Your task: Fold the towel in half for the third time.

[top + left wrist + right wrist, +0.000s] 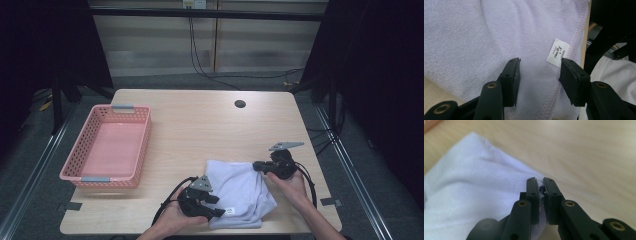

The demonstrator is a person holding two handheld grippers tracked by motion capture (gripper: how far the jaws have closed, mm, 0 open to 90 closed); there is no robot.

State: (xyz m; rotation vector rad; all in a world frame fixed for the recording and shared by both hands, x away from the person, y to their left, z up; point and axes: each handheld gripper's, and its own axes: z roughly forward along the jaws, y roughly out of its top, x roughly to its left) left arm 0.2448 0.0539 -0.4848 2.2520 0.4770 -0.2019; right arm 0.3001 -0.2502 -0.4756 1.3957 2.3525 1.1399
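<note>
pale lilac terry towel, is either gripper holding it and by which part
The right gripper pinches the pale lilac terry towel at its far right corner; the left gripper is open.

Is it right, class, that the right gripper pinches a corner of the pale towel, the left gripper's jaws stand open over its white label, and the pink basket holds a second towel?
Not quite. The pink basket is empty, as the high view shows. The rest stands: right gripper pinches the pale towel; left gripper is open by the white label.
</note>
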